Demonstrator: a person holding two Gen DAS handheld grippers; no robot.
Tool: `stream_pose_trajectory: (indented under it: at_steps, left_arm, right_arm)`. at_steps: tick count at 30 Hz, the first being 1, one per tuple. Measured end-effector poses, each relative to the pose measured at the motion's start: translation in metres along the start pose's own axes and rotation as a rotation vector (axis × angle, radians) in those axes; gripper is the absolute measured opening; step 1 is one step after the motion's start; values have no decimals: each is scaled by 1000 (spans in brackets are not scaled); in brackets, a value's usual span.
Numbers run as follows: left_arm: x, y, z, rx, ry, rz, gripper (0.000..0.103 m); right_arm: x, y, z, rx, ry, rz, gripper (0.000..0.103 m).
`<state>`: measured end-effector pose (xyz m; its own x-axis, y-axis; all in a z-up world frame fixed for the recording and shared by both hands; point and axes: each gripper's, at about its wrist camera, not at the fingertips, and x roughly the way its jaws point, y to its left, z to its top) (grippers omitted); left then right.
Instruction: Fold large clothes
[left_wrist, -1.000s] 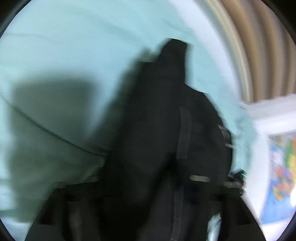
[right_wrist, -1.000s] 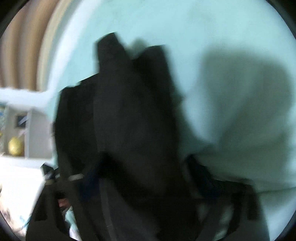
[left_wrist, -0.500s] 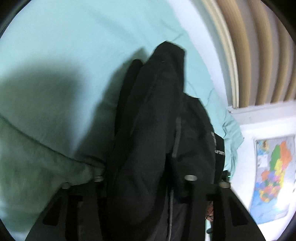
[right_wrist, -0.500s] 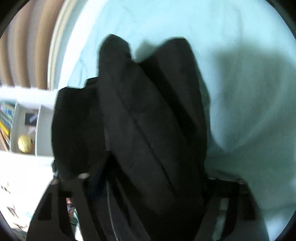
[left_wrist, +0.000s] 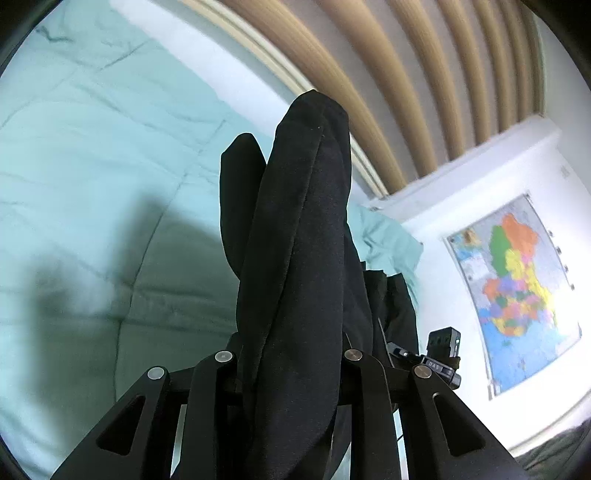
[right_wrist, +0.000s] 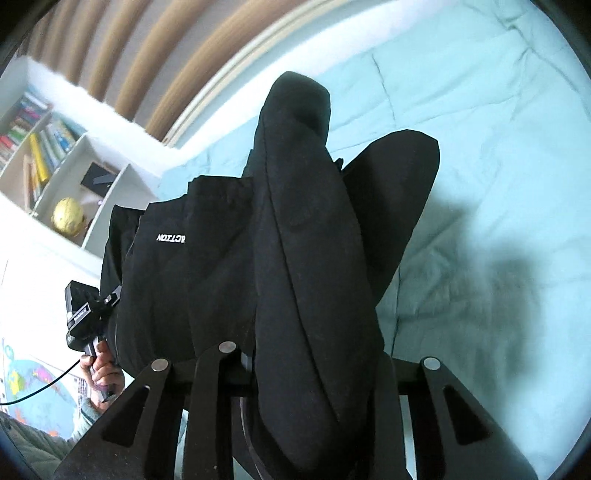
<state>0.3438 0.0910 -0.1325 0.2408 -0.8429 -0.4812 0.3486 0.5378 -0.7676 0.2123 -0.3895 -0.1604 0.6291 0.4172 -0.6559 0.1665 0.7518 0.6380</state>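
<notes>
Bedroom with a bed in pale teal bedding

The teal quilted bedspread lies rumpled, shadowed in places. Behind the bed rises a headboard of curved tan slats. Beside the headboard stands a white bookshelf holding books and a yellow ball. A coloured map hangs on the white wall beside the bed.

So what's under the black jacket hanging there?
Below the black jacket lies a light teal quilt with the jacket's shadow on it. Whatever lies directly behind the hanging cloth is covered.
</notes>
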Motion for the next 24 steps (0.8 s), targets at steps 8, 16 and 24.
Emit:
stream_pose_trajectory:
  at_steps: [8, 16, 24]
  left_arm:
    - [-51, 13, -72, -50, 55, 29, 24]
    - [-27, 139, -134, -371, 147, 249, 48]
    - [-72, 149, -131, -422, 87, 270, 60]
  right_arm:
    - [-53, 19, -89, 6, 60, -49, 31]
    - [2, -64, -153, 250, 151, -201, 44]
    - [-45, -109, -169, 467, 94, -208, 62]
